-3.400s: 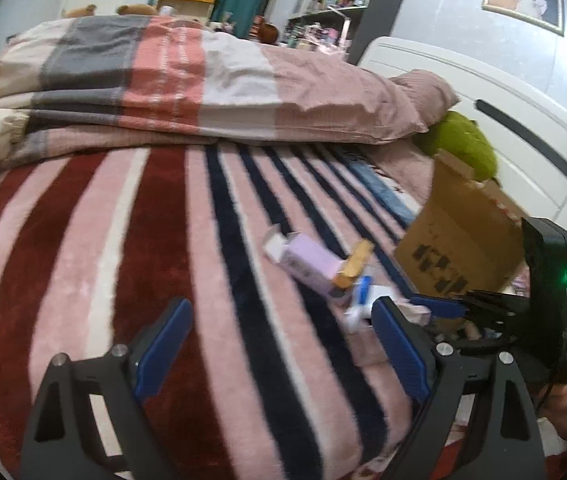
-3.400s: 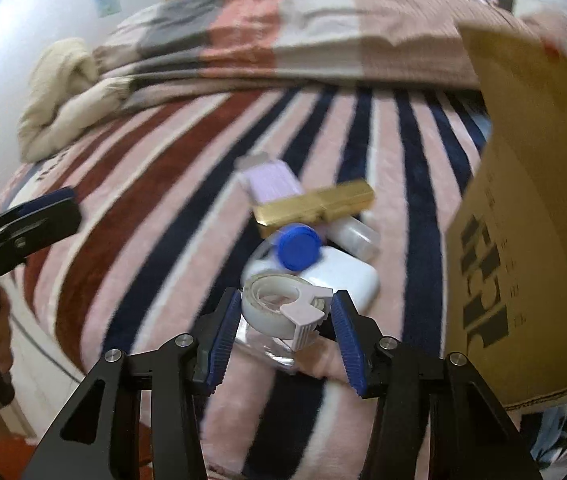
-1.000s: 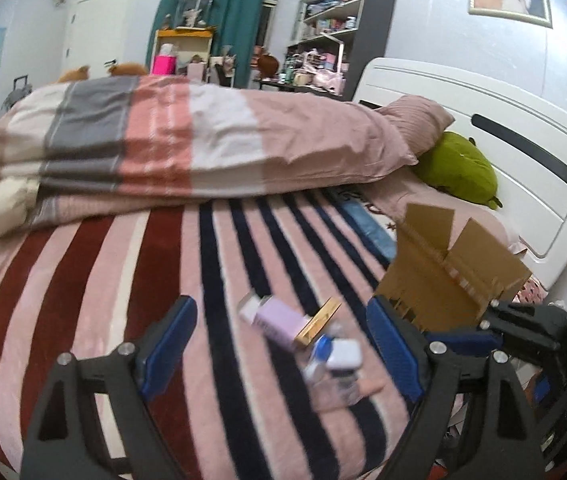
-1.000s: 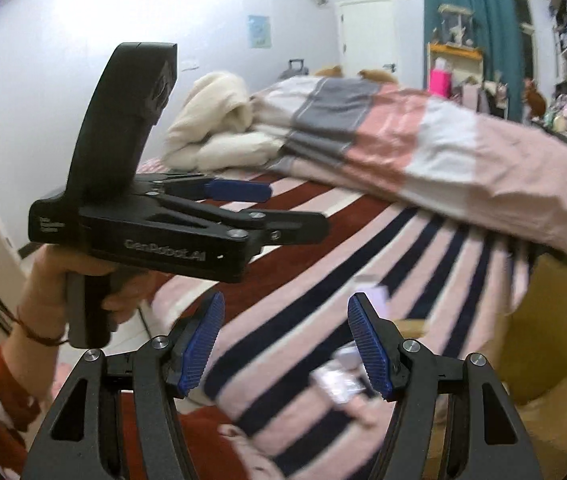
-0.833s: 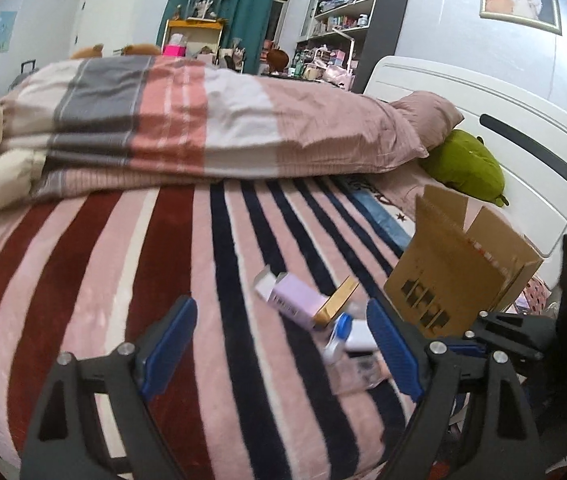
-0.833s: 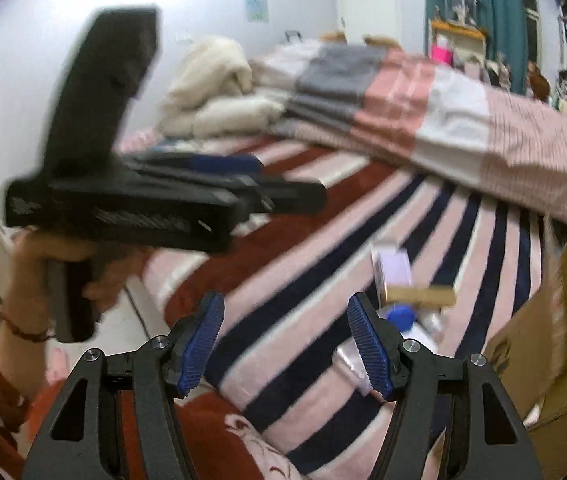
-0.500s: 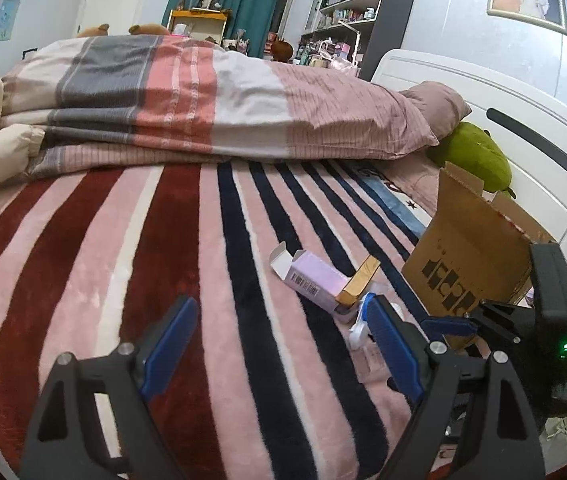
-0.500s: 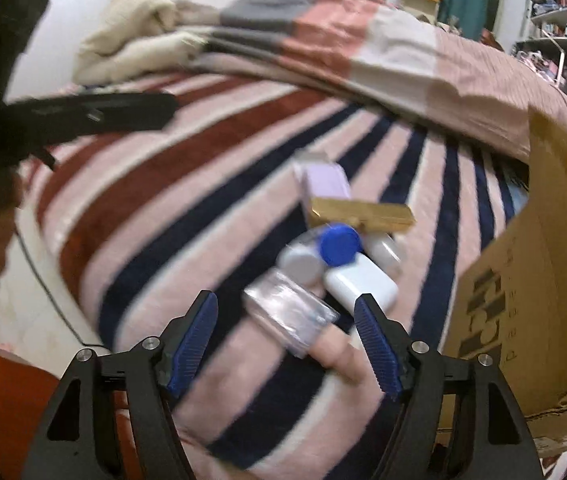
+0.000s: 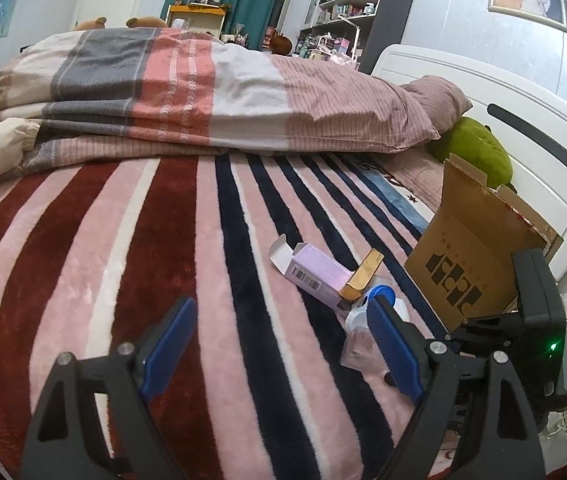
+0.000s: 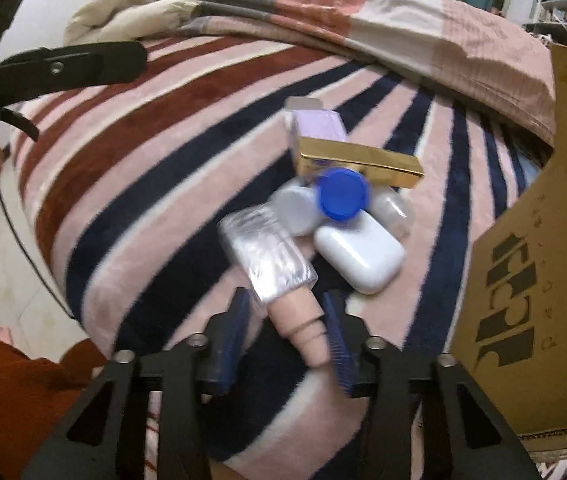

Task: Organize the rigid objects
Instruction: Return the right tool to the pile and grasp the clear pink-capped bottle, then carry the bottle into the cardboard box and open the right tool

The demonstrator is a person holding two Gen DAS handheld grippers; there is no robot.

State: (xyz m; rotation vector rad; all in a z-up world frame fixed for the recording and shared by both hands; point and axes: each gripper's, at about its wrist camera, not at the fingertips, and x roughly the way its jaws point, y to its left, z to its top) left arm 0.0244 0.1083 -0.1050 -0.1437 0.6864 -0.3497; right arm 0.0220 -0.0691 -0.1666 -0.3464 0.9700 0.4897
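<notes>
Clear bottle (image 10: 265, 252), pink cap (image 10: 303, 330): lies on striped bed blanket (image 10: 155, 152), just left of cardboard box (image 10: 531, 280), touching white case (image 10: 357, 254).

Right gripper (image 10: 285, 330): jaws just closing narrow around the cap; contact unclear through blur.

Left gripper (image 9: 279, 344): jaws wide, empty.

Risks: tapered cap likely to squirt out; neighbouring case and blue-lidded jar (image 10: 341, 194) liable to be knocked.

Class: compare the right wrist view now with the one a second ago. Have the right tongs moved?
Yes. The right tongs have come down toward the striped blanket, closing around the pink cap of the clear bottle, beside the cardboard box.
</notes>
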